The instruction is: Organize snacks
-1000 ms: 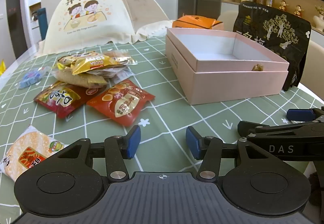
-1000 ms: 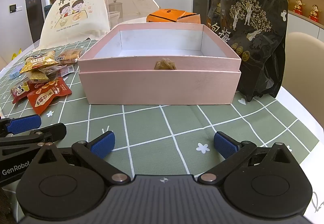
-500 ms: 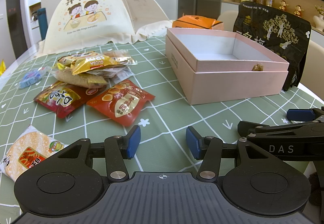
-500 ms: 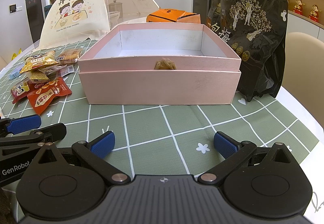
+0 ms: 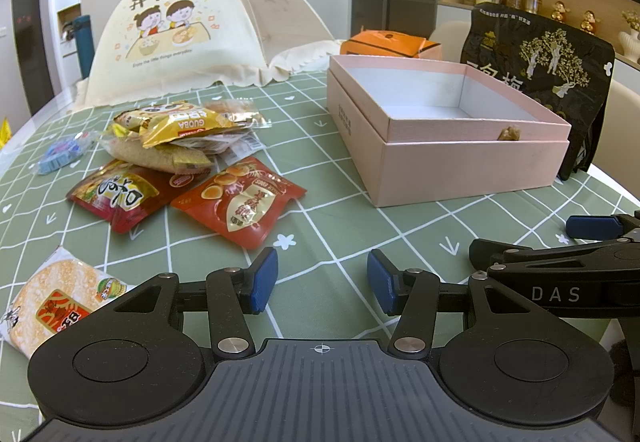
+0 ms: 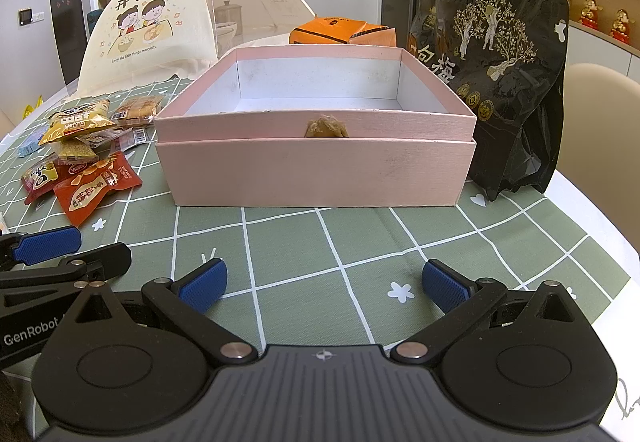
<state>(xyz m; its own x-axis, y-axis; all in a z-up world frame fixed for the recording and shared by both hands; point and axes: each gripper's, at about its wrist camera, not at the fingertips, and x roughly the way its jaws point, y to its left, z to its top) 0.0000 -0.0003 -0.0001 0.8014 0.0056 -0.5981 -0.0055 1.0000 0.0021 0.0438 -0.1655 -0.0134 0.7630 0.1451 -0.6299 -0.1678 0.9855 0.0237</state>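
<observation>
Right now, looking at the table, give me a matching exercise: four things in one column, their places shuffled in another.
1. open pink cardboard box
2. tall black printed pouch
3. red egg-picture snack packet
4. round rice cracker packet

A. nearest the left gripper's side
B. right of the box
C. centre of the table
D. front of the snack pile

Pairs: 1-C, 2-B, 3-D, 4-A

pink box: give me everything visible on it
The pink box is a rectangular, matte cardboard-looking box, open on top, its tray nested in a slightly wider pink base or lid. The lining is white and scuffed; no snacks show inside. A small brown tuft sits at the front seam. It rests flat on the green grid tablecloth, with the black pouch at its right; contact is unclear. Neither gripper touches it.
</observation>
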